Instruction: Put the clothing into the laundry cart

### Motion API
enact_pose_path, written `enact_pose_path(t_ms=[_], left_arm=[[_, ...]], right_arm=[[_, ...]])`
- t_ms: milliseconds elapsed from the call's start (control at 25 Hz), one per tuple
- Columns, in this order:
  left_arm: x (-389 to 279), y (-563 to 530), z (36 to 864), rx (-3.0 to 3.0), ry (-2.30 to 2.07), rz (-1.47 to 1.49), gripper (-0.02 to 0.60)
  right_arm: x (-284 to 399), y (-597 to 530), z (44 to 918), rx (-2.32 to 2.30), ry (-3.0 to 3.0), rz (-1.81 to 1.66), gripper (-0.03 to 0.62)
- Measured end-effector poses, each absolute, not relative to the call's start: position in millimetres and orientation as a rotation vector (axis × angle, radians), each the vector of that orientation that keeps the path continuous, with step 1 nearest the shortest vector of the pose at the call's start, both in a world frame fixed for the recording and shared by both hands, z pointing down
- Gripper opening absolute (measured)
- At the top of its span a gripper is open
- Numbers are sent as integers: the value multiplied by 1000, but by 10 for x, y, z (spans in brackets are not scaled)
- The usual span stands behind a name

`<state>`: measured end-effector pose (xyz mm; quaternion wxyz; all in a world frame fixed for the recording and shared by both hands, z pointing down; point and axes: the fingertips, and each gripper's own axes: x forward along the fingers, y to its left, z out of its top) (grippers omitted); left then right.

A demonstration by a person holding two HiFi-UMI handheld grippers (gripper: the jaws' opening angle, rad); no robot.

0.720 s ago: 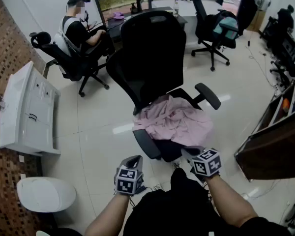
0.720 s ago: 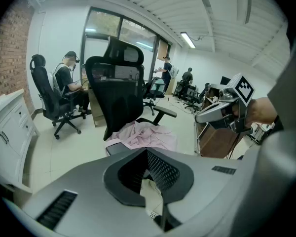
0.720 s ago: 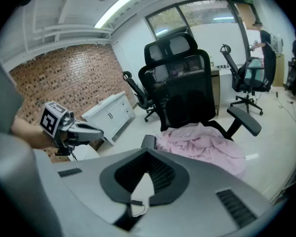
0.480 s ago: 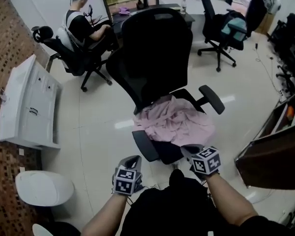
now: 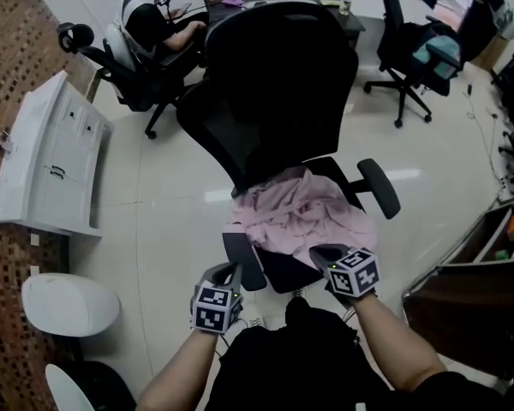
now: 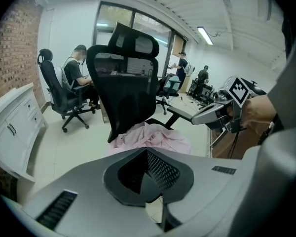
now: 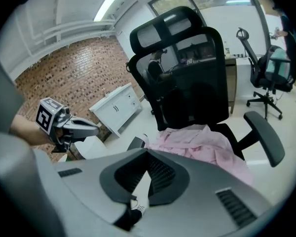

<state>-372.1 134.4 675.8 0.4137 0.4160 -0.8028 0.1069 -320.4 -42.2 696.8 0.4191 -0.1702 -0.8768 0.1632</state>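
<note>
A crumpled pink garment (image 5: pixel 304 212) lies on the seat of a black office chair (image 5: pixel 274 84) straight ahead of me. It also shows as the pink garment (image 6: pixel 150 137) in the left gripper view and the pink garment (image 7: pixel 202 142) in the right gripper view. My left gripper (image 5: pixel 229 272) is shut and empty, just short of the seat's front left corner. Its jaws (image 6: pixel 144 151) meet with nothing between them. My right gripper (image 5: pixel 325 253) is shut and empty at the seat's front edge, close to the garment's hem. Its jaws (image 7: pixel 148 152) are closed.
A dark brown open-topped container (image 5: pixel 471 306) stands at the right. A white cabinet (image 5: pixel 47 169) and a white round seat (image 5: pixel 68 302) are along the brick wall at the left. A person (image 5: pixel 150 20) sits at a desk behind, with other office chairs (image 5: pixel 411 50) nearby.
The chair and garment have come nearer in the head view. Both grippers have edged forward toward the seat's front, still shut and empty.
</note>
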Motion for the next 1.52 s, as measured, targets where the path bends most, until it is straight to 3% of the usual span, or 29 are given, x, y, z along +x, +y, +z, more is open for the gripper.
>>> enact_pose_path(t_ms=[240, 280, 360, 400, 480, 520, 680, 1520], left_arm=[[-3917, 1198, 6930, 975, -2025, 245, -2], [-3945, 1180, 6960, 963, -2025, 237, -2], [-3997, 1154, 6999, 948, -2026, 221, -2], [-4024, 1149, 7010, 942, -2026, 214, -2], [-4081, 1145, 7037, 930, -2027, 197, -2], [-4108, 1142, 7058, 924, -2027, 189, -2], [-4197, 1117, 7229, 895, -2023, 157, -2], [-4778, 534, 8370, 881, -1991, 81, -2]], right_arm=[[-3639, -663, 7237, -482, -2212, 335, 18], [-3708, -675, 7301, -499, -2210, 314, 71], [-3832, -662, 7436, -534, -2199, 250, 237], [-3895, -647, 7500, -546, -2198, 205, 272], [-4020, -617, 7652, -562, -2196, 95, 427], [-4072, -603, 7748, -571, -2187, 39, 474], [-4188, -523, 8257, -608, -2097, -69, 535], [-4865, -455, 10174, -595, -1874, -129, 571]])
